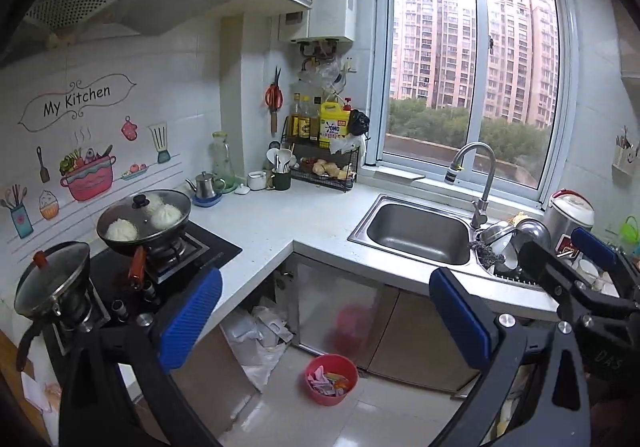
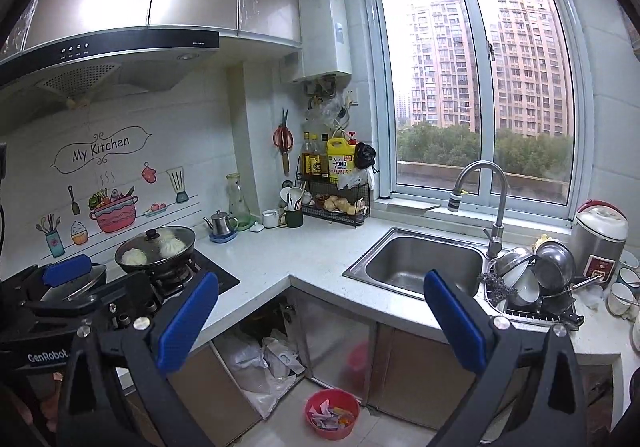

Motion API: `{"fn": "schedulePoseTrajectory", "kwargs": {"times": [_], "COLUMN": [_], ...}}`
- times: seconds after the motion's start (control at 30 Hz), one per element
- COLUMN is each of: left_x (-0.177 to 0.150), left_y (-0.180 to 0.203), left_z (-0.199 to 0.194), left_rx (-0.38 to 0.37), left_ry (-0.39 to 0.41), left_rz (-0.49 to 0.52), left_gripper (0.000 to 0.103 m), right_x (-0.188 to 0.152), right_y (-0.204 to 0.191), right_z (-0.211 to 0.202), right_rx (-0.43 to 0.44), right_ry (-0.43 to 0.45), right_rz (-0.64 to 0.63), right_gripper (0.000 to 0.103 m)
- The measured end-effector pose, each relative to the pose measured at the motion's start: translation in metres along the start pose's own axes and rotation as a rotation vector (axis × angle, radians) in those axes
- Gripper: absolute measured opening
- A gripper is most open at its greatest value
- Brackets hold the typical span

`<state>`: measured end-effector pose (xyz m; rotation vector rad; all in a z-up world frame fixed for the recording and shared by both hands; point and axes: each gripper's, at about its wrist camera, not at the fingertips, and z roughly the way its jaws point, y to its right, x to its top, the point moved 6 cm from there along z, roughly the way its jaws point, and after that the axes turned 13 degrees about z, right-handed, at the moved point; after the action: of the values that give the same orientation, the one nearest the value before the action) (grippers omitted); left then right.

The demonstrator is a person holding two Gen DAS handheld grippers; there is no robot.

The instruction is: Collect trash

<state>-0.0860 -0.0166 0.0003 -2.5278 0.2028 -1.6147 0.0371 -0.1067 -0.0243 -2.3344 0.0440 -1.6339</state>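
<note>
A small red bin (image 1: 331,379) stands on the floor tiles below the counter, with several wrappers and paper scraps in it; it also shows in the right wrist view (image 2: 332,413). My left gripper (image 1: 326,321) is open and empty, held above the bin in front of the counter. My right gripper (image 2: 320,323) is open and empty, at a similar height. The right gripper shows at the right edge of the left wrist view (image 1: 592,271), and the left gripper shows at the left edge of the right wrist view (image 2: 68,279).
An L-shaped white counter (image 1: 280,223) holds a steel sink (image 1: 416,231), a dish rack with bowls (image 1: 516,247) and a rice cooker (image 1: 570,213). A pan of buns (image 1: 144,219) sits on the stove. White plastic bags (image 1: 260,339) lie in the open cabinet.
</note>
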Motion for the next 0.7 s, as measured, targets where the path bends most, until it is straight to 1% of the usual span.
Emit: {"fn": "schedulePoseTrajectory", "kwargs": {"times": [0.1, 0.17, 0.4, 0.53, 0.7], "left_x": [-0.002, -0.003, -0.003, -0.005, -0.005], "left_y": [0.001, 0.001, -0.005, -0.009, -0.004], "left_z": [0.000, 0.000, -0.005, -0.005, -0.007], "left_rx": [0.000, -0.012, -0.025, -0.021, -0.013], "left_ry": [-0.005, -0.009, 0.010, 0.007, 0.003], "left_rz": [-0.001, -0.015, -0.040, -0.049, -0.037], "left_gripper": [0.103, 0.103, 0.103, 0.103, 0.103], "right_x": [-0.001, -0.002, 0.001, 0.000, -0.001], "right_y": [0.001, 0.003, 0.009, 0.006, 0.003], "right_z": [-0.002, -0.003, -0.007, -0.007, -0.009], "right_rx": [-0.005, -0.006, -0.017, -0.014, -0.018], "right_ry": [0.004, 0.003, 0.013, 0.007, 0.003], "right_rz": [-0.001, -0.005, -0.013, -0.024, -0.027], "right_gripper": [0.102, 0.102, 0.102, 0.102, 0.102]}}
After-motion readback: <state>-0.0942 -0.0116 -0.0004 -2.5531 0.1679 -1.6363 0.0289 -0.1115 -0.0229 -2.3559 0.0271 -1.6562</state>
